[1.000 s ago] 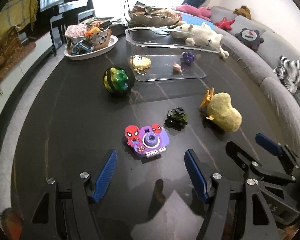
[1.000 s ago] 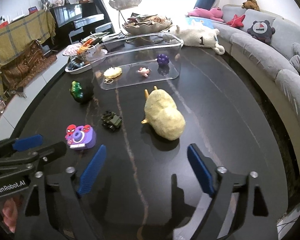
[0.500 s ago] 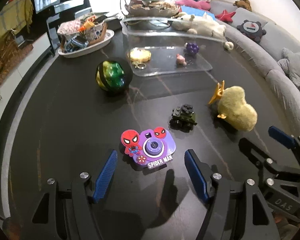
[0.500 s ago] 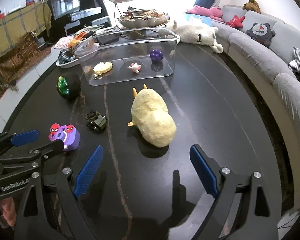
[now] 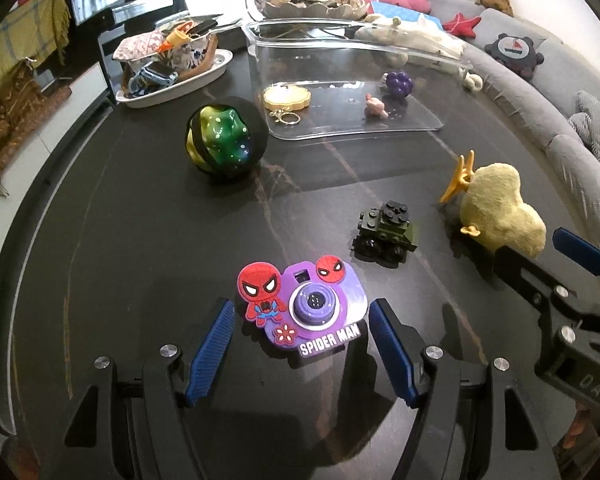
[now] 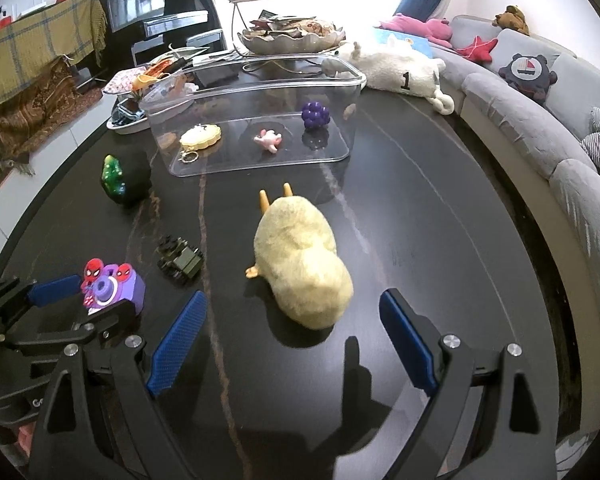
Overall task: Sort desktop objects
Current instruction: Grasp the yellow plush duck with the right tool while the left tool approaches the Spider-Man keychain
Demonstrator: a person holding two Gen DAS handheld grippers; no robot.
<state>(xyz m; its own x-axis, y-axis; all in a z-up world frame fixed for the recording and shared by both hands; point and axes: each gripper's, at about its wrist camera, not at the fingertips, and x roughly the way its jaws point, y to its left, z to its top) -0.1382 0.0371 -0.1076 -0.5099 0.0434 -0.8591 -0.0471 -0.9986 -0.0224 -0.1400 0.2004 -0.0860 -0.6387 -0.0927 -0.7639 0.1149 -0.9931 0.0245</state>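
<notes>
A purple Spider-Man toy camera lies on the dark table between the spread blue pads of my left gripper, which is open around it without touching. The same camera shows in the right wrist view beside the left gripper's fingers. My right gripper is open just behind the yellow plush duck, which lies on its side. A small green brick tank and a green-and-black ball sit farther out. The clear plastic bin holds a yellow keychain, a pink figure and a purple grape toy.
A white dish of clutter stands at the back left, a tiered metal stand and a white plush behind the bin. A grey sofa curves along the right. The table edge runs close on the left.
Both grippers have moved forward and lower. The toy camera now sits between the left pads, and the plush duck is closer to the right gripper's opening.
</notes>
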